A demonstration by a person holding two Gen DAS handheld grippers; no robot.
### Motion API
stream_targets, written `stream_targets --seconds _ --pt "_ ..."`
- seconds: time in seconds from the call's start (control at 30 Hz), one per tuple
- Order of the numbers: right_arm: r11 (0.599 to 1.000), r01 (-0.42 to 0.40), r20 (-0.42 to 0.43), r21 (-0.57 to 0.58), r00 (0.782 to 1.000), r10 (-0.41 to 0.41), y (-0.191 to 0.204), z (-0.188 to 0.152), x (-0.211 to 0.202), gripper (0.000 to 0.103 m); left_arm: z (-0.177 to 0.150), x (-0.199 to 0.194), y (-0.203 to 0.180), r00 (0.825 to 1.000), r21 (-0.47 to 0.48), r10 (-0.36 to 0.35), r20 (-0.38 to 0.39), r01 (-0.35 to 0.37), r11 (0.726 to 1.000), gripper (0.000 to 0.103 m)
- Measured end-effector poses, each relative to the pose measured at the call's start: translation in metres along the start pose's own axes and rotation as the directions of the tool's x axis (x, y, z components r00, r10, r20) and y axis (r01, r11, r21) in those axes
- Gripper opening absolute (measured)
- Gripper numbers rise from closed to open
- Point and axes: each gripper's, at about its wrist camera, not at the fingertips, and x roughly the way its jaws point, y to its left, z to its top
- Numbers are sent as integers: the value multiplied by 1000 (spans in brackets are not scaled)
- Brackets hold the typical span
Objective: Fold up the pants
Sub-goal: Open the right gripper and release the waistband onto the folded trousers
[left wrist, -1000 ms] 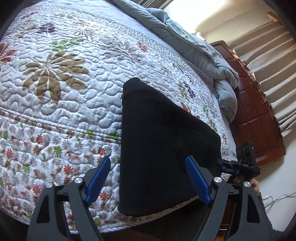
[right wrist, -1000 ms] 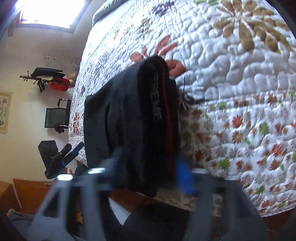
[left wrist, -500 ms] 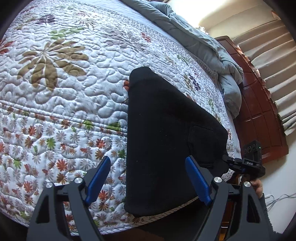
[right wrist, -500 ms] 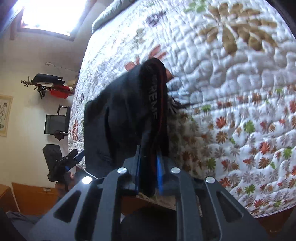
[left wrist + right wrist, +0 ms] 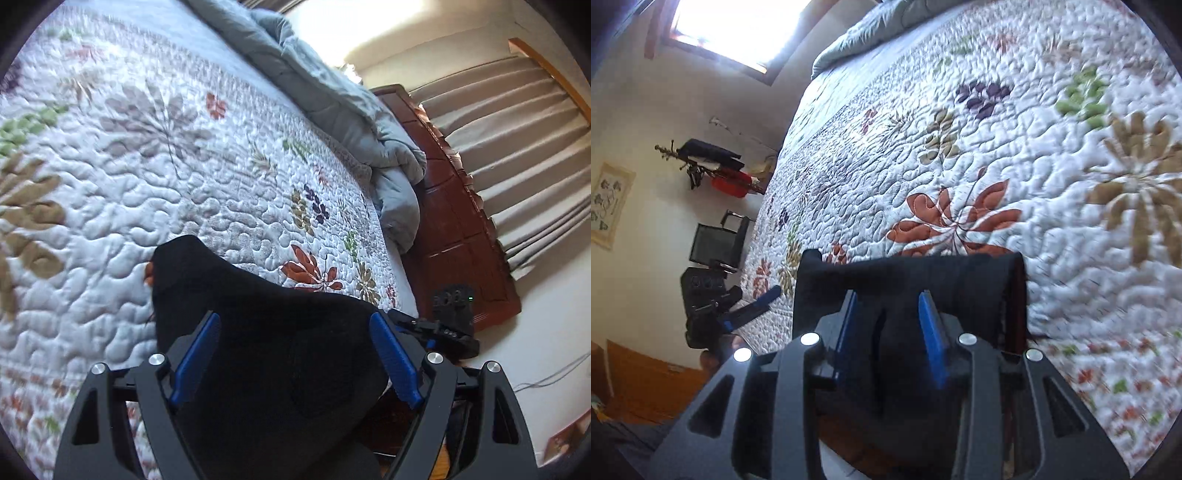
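Note:
The black pants (image 5: 266,332) lie folded on the floral quilt (image 5: 166,166) near the bed's front edge. My left gripper (image 5: 295,354) is open, its blue fingers (image 5: 195,354) wide apart over the pants, not gripping. In the right wrist view the pants (image 5: 975,291) show a folded edge with a red stripe. My right gripper (image 5: 890,332) has its blue fingers (image 5: 932,332) partly apart with a bunch of the black fabric between them; whether they still pinch it is unclear. The right gripper shows in the left wrist view (image 5: 428,328), the left gripper in the right wrist view (image 5: 750,310).
A grey duvet (image 5: 351,122) is bunched at the head of the bed by a dark wooden headboard (image 5: 458,221) and curtains (image 5: 517,147). A chair (image 5: 716,243) and wall shelf (image 5: 713,166) stand beside the bed. The quilt (image 5: 997,147) stretches beyond the pants.
My right gripper's fingers closed on the pants' edge, then parted somewhat as it moved forward over the bed. My left gripper stayed open and moved forward over the pants.

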Motion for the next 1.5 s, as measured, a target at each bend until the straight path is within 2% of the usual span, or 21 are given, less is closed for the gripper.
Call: stream_targets --seconds 0.03,0.1,0.13,0.2,0.27,0.37,0.43,0.53,0.6,0.67,0.7,0.8,0.83,0.87,0.9,0.97,1.03,1.13,1.2,1.3,1.5 --pt "1000 -2 -3 12 1000 2 -9 4 6 28 6 11 10 1000 -20 10 -18 -10 1000 83" --pt "997 -13 -5 76 1000 14 -34 7 12 4 11 30 30 997 -47 53 -51 -55 997 79" --pt "995 -15 -6 102 1000 16 -43 6 14 0 11 35 36 997 -58 59 -57 -62 996 75" --pt "988 -33 -1 148 999 33 -64 1 12 0 9 37 42 997 -64 46 -54 -49 997 73" --pt "988 -52 17 148 999 50 -60 -5 7 0 9 32 39 998 -75 40 -48 -44 996 73" --pt "995 -56 66 85 997 50 -32 -17 -21 17 5 9 25 999 -54 49 -8 -49 997 83" --pt "998 -66 70 24 995 64 -11 -33 -35 19 -7 -14 15 998 -26 48 37 -47 999 86" --pt "998 -50 11 -40 999 51 10 -61 -35 22 -36 -35 13 996 -4 84 35 -84 996 87" --pt "999 -11 -53 -45 999 9 6 -81 -23 22 -55 -33 21 995 -26 103 -6 -103 994 87" --pt "998 58 -95 -28 994 -61 -8 -95 -12 14 -68 -22 31 992 -57 116 -56 -119 991 87" --pt "997 74 -111 -8 991 -75 -19 -101 -9 2 -75 -13 38 987 -71 129 -97 -136 988 87" --pt "996 86 -92 24 992 -83 -26 -105 -25 1 -83 -9 45 979 -62 160 -125 -168 984 86" --pt "995 101 -74 16 992 -99 -22 -105 -36 6 -83 -15 44 982 -57 155 -112 -162 985 87" --pt "993 118 -54 9 992 -118 -19 -104 -46 29 -82 -21 44 984 -57 147 -98 -153 987 87" --pt "992 122 -24 15 992 -122 -18 -103 -59 66 -82 -24 43 986 -57 143 -90 -149 987 87" --pt "989 138 38 47 989 -140 -24 -98 -80 93 -76 -33 47 988 -64 137 -74 -142 988 87" --pt "991 92 47 95 994 -96 -35 -89 -82 93 -68 -37 52 990 -82 125 -70 -131 988 88" --pt "983 36 -25 182 999 -32 -57 -75 -59 93 -57 -31 60 993 -127 72 -98 -85 988 89" --pt "981 46 -98 187 995 -27 -63 -68 -35 93 -50 -22 65 991 -153 66 -120 -84 985 89" --pt "985 44 -144 165 989 -20 -62 -57 -11 93 -44 -7 67 985 -163 72 -158 -98 982 89" --pt "984 -14 -173 175 984 44 -61 -46 15 97 -42 20 67 977 -157 55 -207 -89 984 89"
